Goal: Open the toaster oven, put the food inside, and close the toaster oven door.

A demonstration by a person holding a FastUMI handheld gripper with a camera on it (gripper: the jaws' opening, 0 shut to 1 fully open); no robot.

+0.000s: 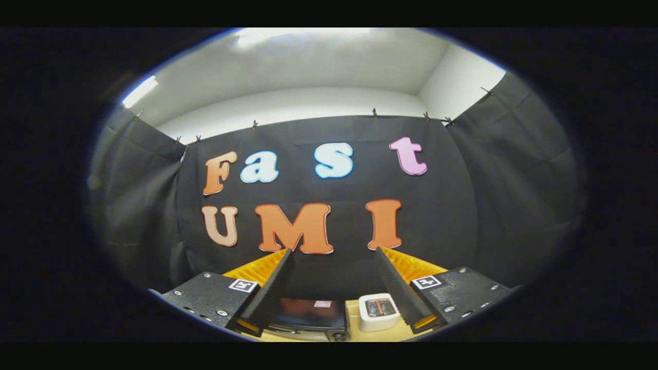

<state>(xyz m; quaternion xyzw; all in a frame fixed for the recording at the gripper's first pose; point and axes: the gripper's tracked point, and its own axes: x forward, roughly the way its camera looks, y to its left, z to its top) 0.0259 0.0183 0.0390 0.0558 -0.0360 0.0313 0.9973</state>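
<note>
The gripper (334, 257) is held up high, its fingers (272, 288) wide apart and empty. Far below sit the oven (308, 318) and, right of it, a white toaster (379, 311) on the table (354, 334).

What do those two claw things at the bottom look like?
The gripper has two long black jaws with ribbed inner faces and bright orange-yellow ribbed backs. Each sits on a black metal plate with silver screws and a small square black-and-white marker. The jaws stand apart, with nothing between them.

Black toaster oven (308, 318) — white toaster (379, 312)
</note>
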